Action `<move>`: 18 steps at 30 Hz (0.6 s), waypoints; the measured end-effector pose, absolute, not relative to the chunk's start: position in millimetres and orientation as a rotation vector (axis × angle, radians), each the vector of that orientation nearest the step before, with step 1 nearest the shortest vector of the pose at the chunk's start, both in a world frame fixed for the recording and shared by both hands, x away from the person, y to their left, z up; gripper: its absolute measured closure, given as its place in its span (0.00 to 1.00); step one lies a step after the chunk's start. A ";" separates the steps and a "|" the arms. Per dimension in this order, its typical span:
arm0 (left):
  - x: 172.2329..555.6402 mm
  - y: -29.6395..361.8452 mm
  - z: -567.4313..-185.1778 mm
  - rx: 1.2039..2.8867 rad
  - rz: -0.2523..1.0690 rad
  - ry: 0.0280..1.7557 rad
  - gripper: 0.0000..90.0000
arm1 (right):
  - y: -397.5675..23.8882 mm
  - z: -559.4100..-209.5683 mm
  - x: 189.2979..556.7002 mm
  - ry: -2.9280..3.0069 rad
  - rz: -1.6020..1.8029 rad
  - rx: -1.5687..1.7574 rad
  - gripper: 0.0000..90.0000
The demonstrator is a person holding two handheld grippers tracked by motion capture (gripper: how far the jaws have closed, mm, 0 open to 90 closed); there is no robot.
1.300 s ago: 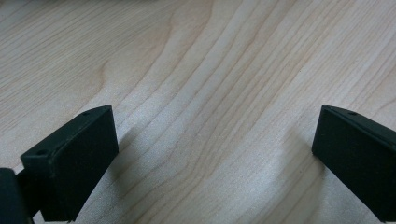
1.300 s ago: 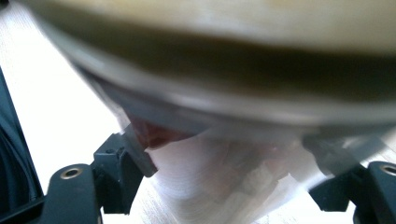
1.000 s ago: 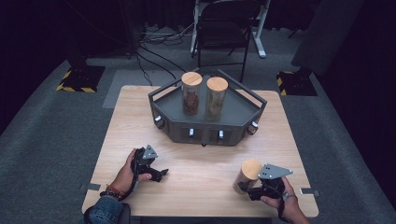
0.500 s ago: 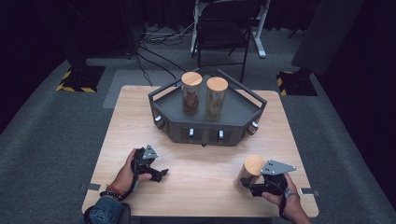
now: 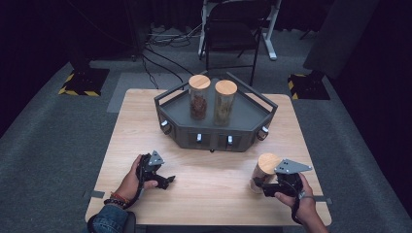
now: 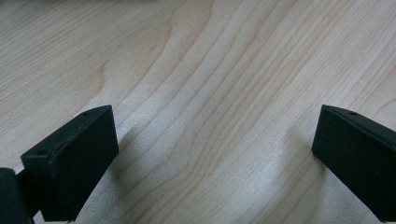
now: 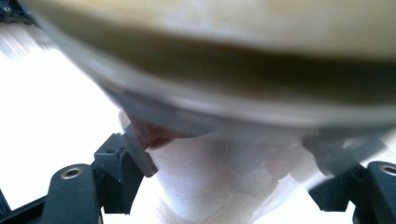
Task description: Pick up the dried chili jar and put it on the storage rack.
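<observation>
- Wooden table: light wood top, the landmark for all below; no brand, label or writing readable anywhere.
- Dark grey tray: angular, raised rail round it, sits at table's far-centre; small knob-like bits along its front face, too small to make out.
- Two jars on tray: left jar w/ wooden lid, dark reddish-brown contents; second jar just beside it, wooden lid, paler tan contents. Both upright, close together; can't tell if touching.
- Third jar: clear, wooden lid, near table's front-right corner, well apart from tray. Contents hard to tell in high view; in right gripper view the jar is very close and blurred, w/ a bit of reddish stuff showing through the glass.
- Right gripper: in person's right hand, at table's front-right, jaws pinching the third jar low on its side; jaw tips partly hidden behind glass in right gripper view.
- Left gripper: in person's left hand, front-left of table, well apart from tray and jars. In left gripper view its jaws stand spread wide, nothing between them, bare wood grain below.
- Left forearm cut off at bottom edge of high view; bead bracelet at the wrist.
</observation>
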State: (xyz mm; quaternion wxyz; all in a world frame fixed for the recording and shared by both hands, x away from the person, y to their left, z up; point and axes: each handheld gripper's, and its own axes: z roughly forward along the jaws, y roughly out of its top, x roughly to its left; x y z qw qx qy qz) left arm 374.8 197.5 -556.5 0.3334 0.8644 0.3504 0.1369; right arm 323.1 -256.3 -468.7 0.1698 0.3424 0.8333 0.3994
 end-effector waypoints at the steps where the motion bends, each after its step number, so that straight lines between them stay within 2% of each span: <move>1: 374.7 197.6 -556.4 2.258 0.357 0.915 0.00 | -256.1 -467.0 324.1 2.368 1.136 0.977 0.29; 18: 374.7 197.5 -556.5 2.256 0.356 0.916 0.00 | -257.7 -420.7 346.6 2.310 1.116 1.032 0.29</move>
